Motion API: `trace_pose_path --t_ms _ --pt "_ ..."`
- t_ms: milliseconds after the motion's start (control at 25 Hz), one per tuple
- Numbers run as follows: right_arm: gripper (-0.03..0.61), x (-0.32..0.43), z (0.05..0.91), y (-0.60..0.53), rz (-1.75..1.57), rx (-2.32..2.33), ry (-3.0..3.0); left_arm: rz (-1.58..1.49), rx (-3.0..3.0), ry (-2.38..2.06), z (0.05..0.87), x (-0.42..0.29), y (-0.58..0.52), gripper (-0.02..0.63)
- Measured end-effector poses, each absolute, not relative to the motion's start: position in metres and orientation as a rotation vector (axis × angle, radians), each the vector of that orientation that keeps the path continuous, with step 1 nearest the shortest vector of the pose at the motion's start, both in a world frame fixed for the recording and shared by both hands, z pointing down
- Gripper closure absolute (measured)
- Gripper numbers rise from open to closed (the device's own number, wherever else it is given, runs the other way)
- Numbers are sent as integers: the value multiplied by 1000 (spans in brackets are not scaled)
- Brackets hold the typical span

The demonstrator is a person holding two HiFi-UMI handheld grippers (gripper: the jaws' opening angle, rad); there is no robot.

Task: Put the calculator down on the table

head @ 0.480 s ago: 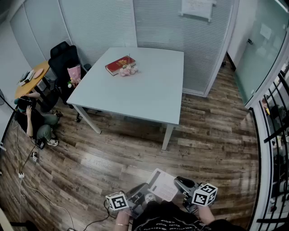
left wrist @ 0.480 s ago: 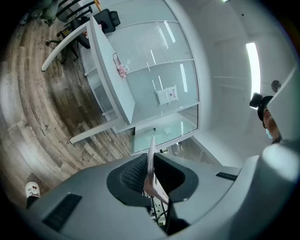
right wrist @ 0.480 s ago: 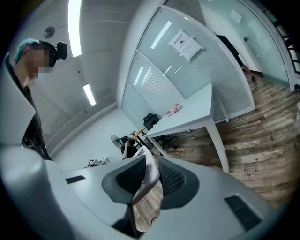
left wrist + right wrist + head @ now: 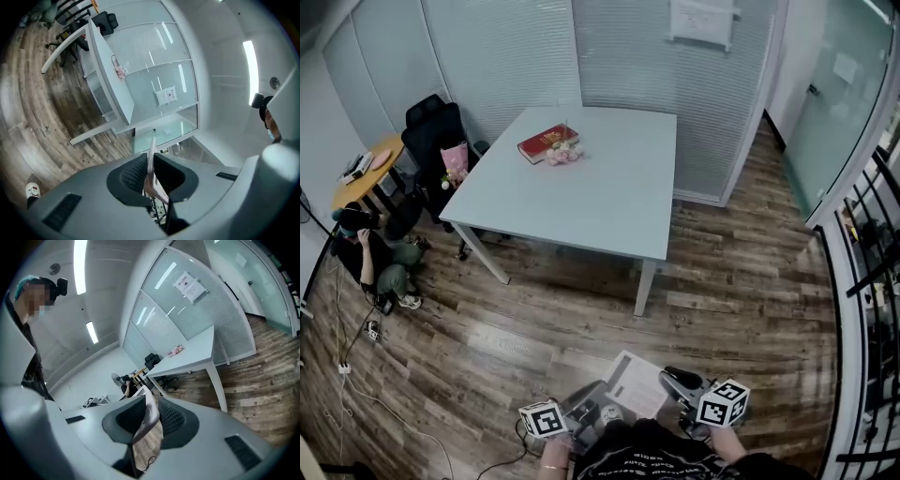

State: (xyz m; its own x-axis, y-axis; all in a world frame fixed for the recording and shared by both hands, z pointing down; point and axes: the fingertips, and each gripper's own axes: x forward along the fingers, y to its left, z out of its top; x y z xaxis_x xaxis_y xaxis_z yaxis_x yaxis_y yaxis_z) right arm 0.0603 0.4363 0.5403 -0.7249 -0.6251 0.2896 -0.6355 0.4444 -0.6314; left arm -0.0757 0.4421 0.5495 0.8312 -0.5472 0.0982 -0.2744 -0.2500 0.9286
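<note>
The calculator [image 4: 637,384] is a thin, pale, flat slab held low over the wood floor, close to the person's body and well short of the white table [image 4: 609,216]. My left gripper [image 4: 589,410] is shut on its left edge and my right gripper [image 4: 677,382] is shut on its right edge. In the left gripper view the slab's thin edge [image 4: 151,159] stands upright between the ribbed black pads [image 4: 132,174] of the left gripper [image 4: 151,163]. In the right gripper view the slab [image 4: 149,420] leans between the right gripper's [image 4: 151,405] pads [image 4: 172,418].
A red book [image 4: 547,142] and a small pink bunch [image 4: 563,155] lie on the table's far left part. A black office chair [image 4: 431,131], a round orange table [image 4: 371,165] and a person sitting on the floor [image 4: 373,259] are at the left. Cables [image 4: 356,375] trail over the floor.
The head view has shifted slightly, so the table sits a little lower in the picture. Both grippers and the calculator keep their place.
</note>
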Motion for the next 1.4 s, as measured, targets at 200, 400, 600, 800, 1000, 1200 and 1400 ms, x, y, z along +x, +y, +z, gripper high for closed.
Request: trace_pose_path --t_ms 200,400,600,800,1000,1200,1400 --pt "486 56 538 432 1177 1208 -2655 -293 1866 -611 548 -80 436 558" --pt "486 54 537 431 1178 1284 -2629 -269 1873 -596 551 -84 431 558" --pt "486 49 537 431 1167 1332 -2648 -253 1915 -597 549 -90 428 558" --pt "485 42 537 429 1197 1368 -2665 -255 1916 -619 542 -99 426 559" --pt "486 37 541 423 1226 1339 -2683 -249 1934 -651 542 -104 421 560" --pt "486 31 552 409 1245 1283 -2687 -262 1899 -686 552 -110 411 560" --pt "485 43 557 377 1245 1231 -2686 -262 1884 -720 557 -98 383 559"
